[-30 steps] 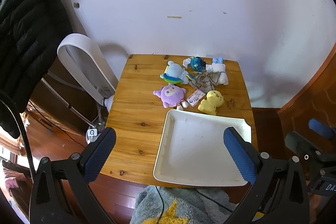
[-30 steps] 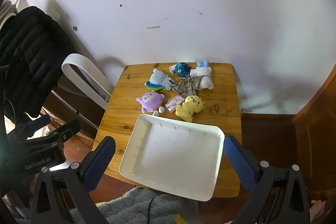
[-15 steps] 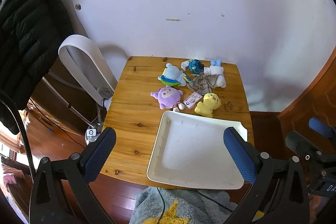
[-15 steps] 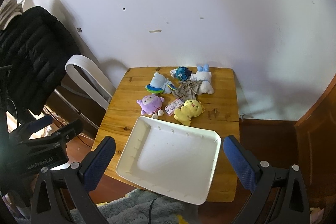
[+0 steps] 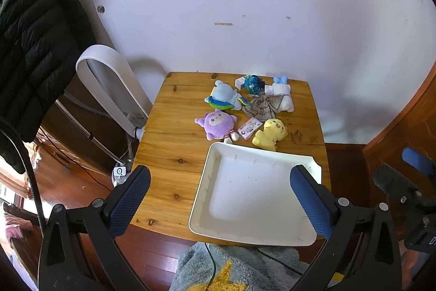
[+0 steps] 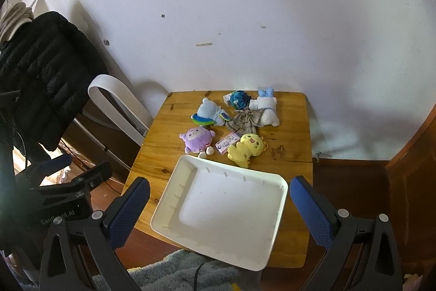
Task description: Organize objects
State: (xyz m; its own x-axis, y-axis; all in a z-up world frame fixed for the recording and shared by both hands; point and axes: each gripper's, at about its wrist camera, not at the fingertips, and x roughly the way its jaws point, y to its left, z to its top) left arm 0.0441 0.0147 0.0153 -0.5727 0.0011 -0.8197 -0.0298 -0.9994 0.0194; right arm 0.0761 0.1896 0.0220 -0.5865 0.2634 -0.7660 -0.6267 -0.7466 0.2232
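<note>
An empty white tray (image 5: 215, 168) (image 6: 174, 192) lies on the near half of a small wooden table (image 5: 174, 132) (image 6: 294, 143). Behind it sit a purple plush (image 5: 218, 123) (image 6: 197, 138), a yellow plush (image 5: 269, 133) (image 6: 246, 147), a small pink card (image 5: 249, 128) (image 6: 226, 143), a light-blue plush (image 5: 223, 96) (image 6: 208, 111), a plaid bow (image 5: 261, 107) (image 6: 245, 122), a white plush with blue ears (image 5: 280, 97) (image 6: 267, 111) and a teal ball (image 5: 252, 83) (image 6: 238, 99). My left gripper (image 5: 220, 203) and right gripper (image 6: 219, 212) hover open above the table's near edge, holding nothing.
A white oval fan (image 5: 109, 89) (image 6: 117, 102) leans left of the table. A black puffer jacket (image 5: 30, 45) (image 6: 46, 78) hangs at far left. A grey fuzzy rug (image 5: 234, 269) lies on the floor below. Wooden panelling (image 5: 403, 132) stands right.
Both grippers have drawn back and up from the table, so the tray and toys look smaller and farther. Nothing on the table moved; both stay open.
</note>
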